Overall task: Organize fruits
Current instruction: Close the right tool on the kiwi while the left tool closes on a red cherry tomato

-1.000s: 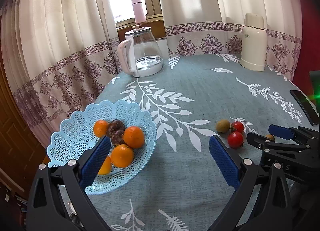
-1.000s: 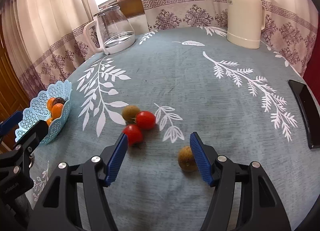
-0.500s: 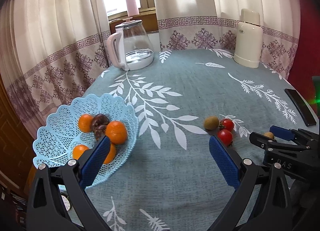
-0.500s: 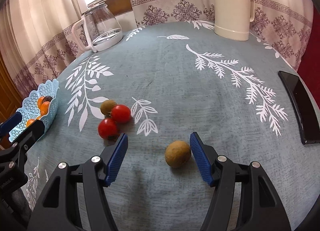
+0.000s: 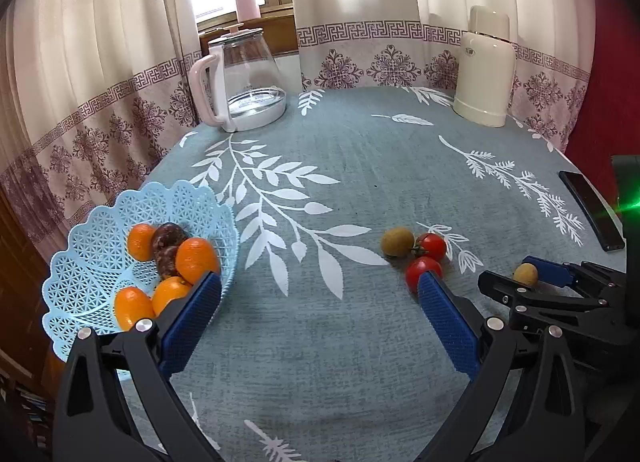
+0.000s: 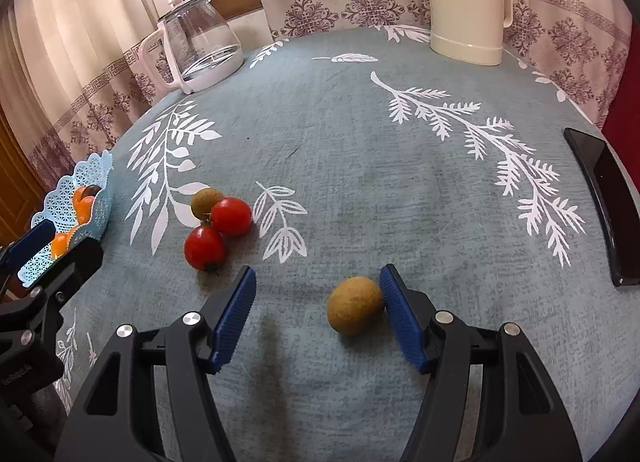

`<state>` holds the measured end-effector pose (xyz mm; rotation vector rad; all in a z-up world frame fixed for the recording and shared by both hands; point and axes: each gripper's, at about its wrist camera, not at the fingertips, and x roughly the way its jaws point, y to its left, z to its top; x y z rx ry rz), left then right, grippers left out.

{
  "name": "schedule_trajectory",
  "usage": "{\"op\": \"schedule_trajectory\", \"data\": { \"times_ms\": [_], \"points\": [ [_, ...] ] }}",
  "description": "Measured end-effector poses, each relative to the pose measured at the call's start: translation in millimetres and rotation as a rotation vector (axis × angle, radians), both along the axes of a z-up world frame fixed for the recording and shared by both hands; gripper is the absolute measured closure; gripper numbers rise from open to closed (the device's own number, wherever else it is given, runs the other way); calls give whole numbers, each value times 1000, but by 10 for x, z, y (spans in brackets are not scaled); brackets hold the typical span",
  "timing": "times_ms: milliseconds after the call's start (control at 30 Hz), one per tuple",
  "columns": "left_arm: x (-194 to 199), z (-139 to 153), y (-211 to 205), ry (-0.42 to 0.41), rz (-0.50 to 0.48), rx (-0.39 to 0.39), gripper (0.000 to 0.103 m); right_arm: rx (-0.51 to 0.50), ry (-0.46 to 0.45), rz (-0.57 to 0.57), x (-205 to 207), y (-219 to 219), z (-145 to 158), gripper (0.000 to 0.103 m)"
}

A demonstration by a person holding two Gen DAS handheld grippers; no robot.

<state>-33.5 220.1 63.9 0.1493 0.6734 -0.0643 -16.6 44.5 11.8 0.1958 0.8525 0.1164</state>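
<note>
Broadly, the table (image 6: 360, 150), under a grey-blue leaf-print cloth, carries a blue basket (image 5: 96, 230) at its nine-o'clock edge, already holding oranges and a dark fruit. Loose near the middle sit two tomatoes (image 6: 231, 216) and a brown fruit (image 6: 207, 202), touching one another. The left gripper (image 5: 320, 314) hangs released, nothing between its jaws. The right gripper (image 6: 318, 314) is spread wide around a second brown fruit (image 6: 354, 305), whose side lies against the three-o'clock pad.

The step in hand looks like picking up that fruit; next, the jaws must close, lift and carry toward nine o'clock.

Only the left view shows the basket's contents clearly; only the right shows the pad contact.
</note>
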Motion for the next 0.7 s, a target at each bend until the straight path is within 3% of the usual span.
{"op": "schedule_trajectory", "data": {
  "times_ms": [600,667,700],
  "points": [
    [183,-150,-183,51,-17,2,3,-10,0,45,-113,-171,-3,39],
    [209,-170,-204,58,-17,6,3,-14,0,49,-115,-170,-5,43],
    [222,-181,-218,60,-18,9,3,-17,1,53,-113,-171,-8,51]
  ]
}}
